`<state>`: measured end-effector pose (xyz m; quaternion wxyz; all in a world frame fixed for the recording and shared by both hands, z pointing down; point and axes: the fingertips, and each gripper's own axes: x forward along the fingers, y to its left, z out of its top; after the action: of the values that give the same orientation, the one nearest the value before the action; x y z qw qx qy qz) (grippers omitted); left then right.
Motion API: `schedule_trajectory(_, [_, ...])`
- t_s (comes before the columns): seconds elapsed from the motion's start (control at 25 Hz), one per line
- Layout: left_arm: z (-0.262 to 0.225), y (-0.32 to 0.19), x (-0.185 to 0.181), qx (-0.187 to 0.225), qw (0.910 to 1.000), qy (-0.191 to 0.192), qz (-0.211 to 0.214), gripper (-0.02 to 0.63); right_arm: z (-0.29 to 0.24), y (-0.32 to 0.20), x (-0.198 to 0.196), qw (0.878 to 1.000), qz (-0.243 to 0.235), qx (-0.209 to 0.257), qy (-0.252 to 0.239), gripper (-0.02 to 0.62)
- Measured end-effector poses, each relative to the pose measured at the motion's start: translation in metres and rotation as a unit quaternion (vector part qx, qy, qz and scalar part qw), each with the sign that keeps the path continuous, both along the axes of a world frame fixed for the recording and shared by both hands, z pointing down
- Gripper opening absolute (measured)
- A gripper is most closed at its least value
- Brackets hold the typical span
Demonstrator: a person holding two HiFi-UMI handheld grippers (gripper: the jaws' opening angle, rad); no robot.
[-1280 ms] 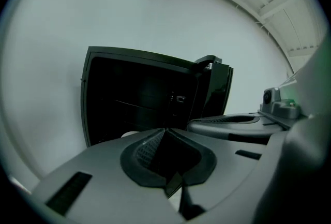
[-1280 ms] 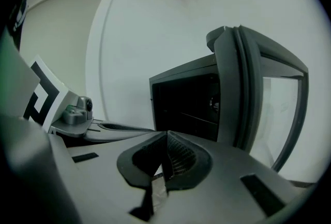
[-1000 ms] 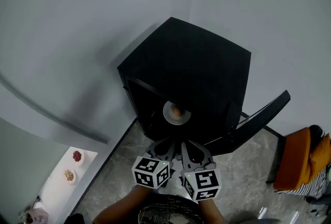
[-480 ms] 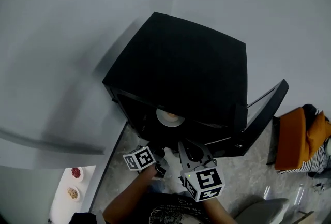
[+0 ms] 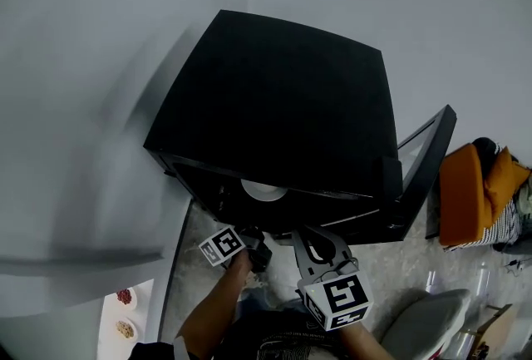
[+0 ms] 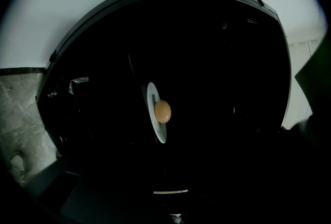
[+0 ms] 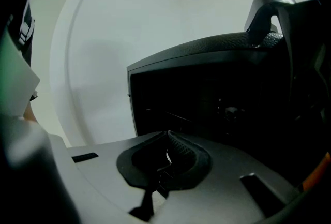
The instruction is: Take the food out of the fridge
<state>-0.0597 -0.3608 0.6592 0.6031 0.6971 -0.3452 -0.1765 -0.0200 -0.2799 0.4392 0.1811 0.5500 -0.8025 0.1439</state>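
A black fridge (image 5: 274,109) stands open, its door (image 5: 426,157) swung out to the right. Inside lies a white plate (image 5: 263,191), half hidden under the fridge top. The left gripper view, rolled sideways, shows this plate (image 6: 153,125) with a round tan piece of food (image 6: 162,111) on it, deep in the dark. My left gripper (image 5: 254,253) hangs low before the opening with its jaws opening; nothing is between them, and the dark hides them in its own view. My right gripper (image 5: 312,244) (image 7: 167,140) stays beside it, shut and empty.
An orange bundle (image 5: 465,188) lies on the floor to the right of the door. A grey seat (image 5: 420,323) is at the lower right. Two small bowls (image 5: 125,298) sit on a white surface at the lower left. A grey wall backs the fridge.
My left gripper has dropped lower and rolled, and its cube now sits left of the right one. The view has come closer over the fridge. The right gripper has barely moved.
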Motion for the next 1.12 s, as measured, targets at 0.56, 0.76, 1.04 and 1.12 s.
schedule_trajectory(0.56, [0.025, -0.028, 0.01, -0.045, 0.9976, 0.051, -0.015, 0.125, 0.008, 0.005, 0.013, 0.999, 0.029, -0.011, 0.025, 0.02])
schedule_trajectory(0.76, [0.024, -0.032, 0.012, -0.04, 0.9976, 0.055, -0.009, 0.058, 0.01, 0.004, 0.013, 0.999, 0.03, -0.014, 0.024, 0.02])
schedule_trajectory(1.04, [0.023, -0.034, 0.012, -0.051, 0.995, 0.085, -0.015, 0.025, 0.012, 0.004, 0.011, 0.999, 0.027, -0.015, 0.025, 0.02])
schedule_trajectory(1.12, [0.022, -0.033, 0.012, -0.051, 0.9947, 0.088, -0.014, 0.025, 0.012, 0.003, 0.01, 0.999, 0.025, -0.013, 0.023, 0.02])
